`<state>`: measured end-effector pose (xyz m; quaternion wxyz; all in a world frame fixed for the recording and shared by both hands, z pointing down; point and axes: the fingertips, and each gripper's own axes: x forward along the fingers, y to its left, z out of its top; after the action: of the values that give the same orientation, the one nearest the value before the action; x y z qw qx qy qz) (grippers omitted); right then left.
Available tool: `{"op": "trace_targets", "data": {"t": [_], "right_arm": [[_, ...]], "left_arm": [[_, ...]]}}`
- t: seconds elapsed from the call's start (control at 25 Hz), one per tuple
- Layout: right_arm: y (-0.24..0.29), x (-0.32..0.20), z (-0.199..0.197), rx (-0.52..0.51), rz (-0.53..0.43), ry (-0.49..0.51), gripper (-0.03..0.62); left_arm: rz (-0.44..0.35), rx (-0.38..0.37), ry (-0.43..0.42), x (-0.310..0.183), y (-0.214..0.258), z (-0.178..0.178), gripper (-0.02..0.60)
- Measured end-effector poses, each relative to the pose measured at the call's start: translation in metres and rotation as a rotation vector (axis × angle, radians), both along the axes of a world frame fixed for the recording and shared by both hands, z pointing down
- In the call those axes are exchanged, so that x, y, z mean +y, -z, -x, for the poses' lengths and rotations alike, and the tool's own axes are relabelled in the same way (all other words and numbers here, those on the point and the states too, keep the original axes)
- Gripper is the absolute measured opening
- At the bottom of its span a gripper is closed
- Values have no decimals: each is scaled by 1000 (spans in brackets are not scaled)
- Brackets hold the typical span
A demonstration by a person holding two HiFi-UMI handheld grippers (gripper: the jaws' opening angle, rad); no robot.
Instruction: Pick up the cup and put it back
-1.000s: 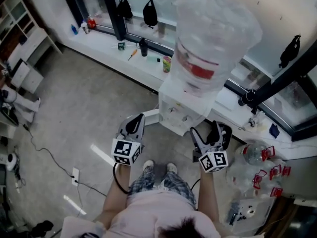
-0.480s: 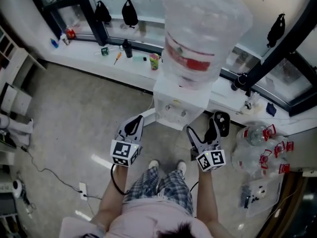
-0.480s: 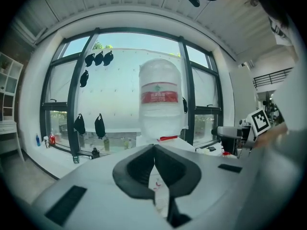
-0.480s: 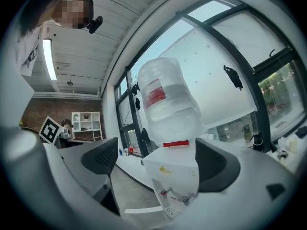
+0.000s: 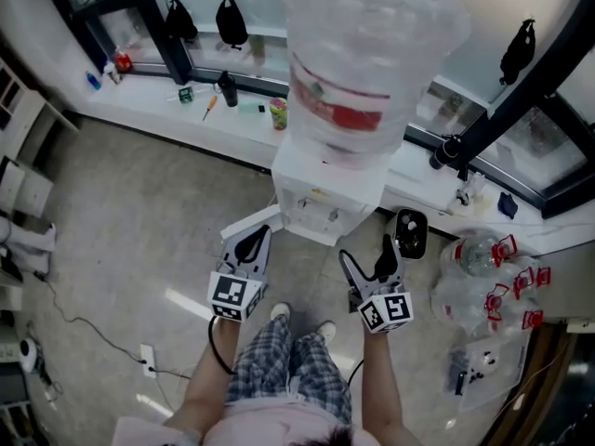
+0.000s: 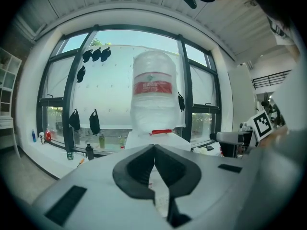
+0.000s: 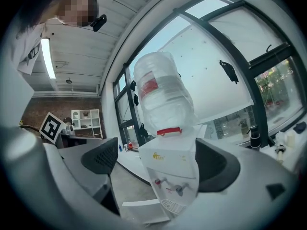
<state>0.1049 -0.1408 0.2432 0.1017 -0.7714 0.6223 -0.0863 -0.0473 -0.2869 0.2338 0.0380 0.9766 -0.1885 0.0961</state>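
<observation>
Fingers (image 7: 101,161) of right gripper (image 5: 367,254) toward dispenser (image 5: 325,193)

Water bottle (image 5: 367,72) top past the upper edge; small ledge items (image 5: 277,114) indistinct.

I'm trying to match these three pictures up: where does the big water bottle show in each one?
Head view: the water bottle fills the top centre, seen from above.
Left gripper view: the bottle stands upright at centre, before the window.
Right gripper view: the bottle is at centre, leaning left.
Shared landmark: the white dispenser directly under it.
</observation>
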Motion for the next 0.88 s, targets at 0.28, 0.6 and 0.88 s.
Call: {"op": "trace_targets", "data": {"t": [0.28, 0.6, 0.88], "right_arm": [[-98, -12, -5, 26, 4, 39, 497], [-262, -25, -4, 12, -5, 72, 497], [-407, -36, -5, 37, 2, 99, 497]], "left_arm": [[-43, 18, -18, -5, -88, -20, 26], [-90, 29, -85, -6, -241, -36, 26], [-114, 6, -183, 1, -393, -62, 26]]}}
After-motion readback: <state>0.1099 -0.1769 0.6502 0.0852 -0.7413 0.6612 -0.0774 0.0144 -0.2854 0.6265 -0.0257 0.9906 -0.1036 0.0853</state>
